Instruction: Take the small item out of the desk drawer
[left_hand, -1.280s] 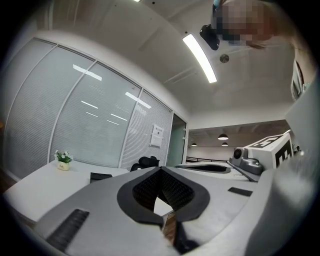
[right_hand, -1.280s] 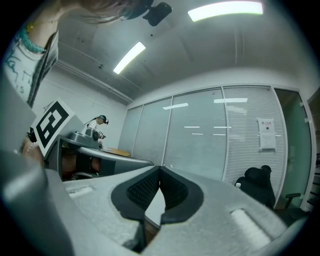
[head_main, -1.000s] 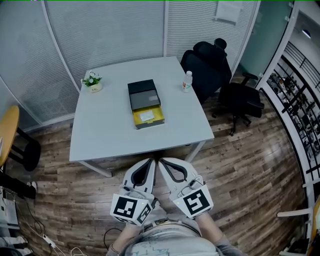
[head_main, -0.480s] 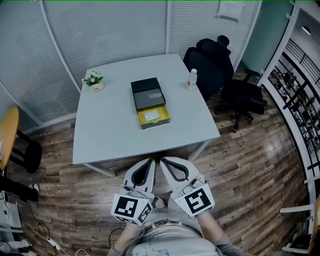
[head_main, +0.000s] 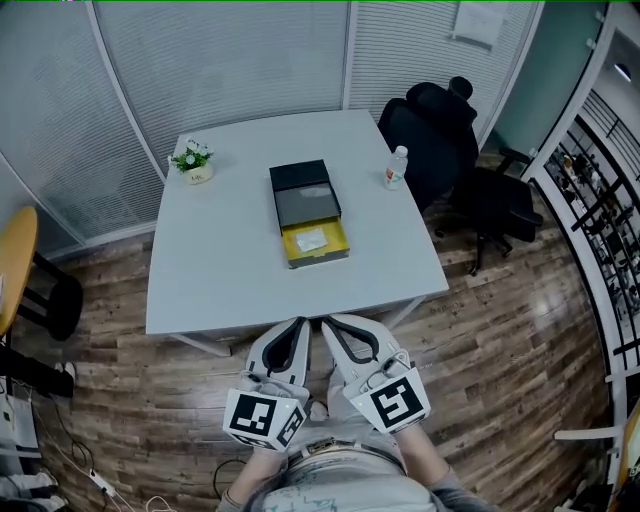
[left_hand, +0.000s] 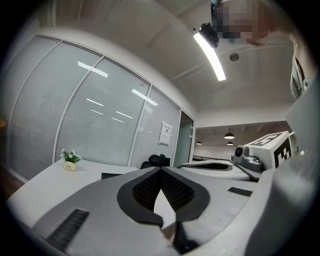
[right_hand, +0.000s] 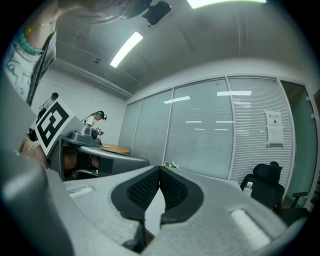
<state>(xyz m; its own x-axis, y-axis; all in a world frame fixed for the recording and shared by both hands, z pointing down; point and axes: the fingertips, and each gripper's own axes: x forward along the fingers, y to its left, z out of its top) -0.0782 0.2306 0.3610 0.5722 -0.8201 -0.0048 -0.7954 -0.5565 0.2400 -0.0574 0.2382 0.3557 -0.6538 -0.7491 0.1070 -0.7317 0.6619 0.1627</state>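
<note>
**A:** Desk?

**B:** White desk (head_main: 220, 270) on the far side of the wood floor. The person stands just short of its near edge.

**A:** Hands?

**B:** Both low in front of the body, side by side, pointing about level toward the desk. Left gripper (head_main: 299, 323) and right gripper (head_main: 326, 322) sit close together over the floor, at the desk's near edge.

**A:** Claws?

**B:** Left gripper's jaws closed, tips meeting, nothing between them. Right gripper the same, closed and empty.

**A:** Task thing?

**B:** Black drawer box (head_main: 303, 185) mid-desk. Its yellow drawer (head_main: 338, 238) is pulled out toward the near side. Bottle (head_main: 396, 168) at far right, potted plant (head_main: 193, 160) at far left. Small pale item (head_main: 311, 239) lies flat inside the drawer, well apart from both grippers.
</note>
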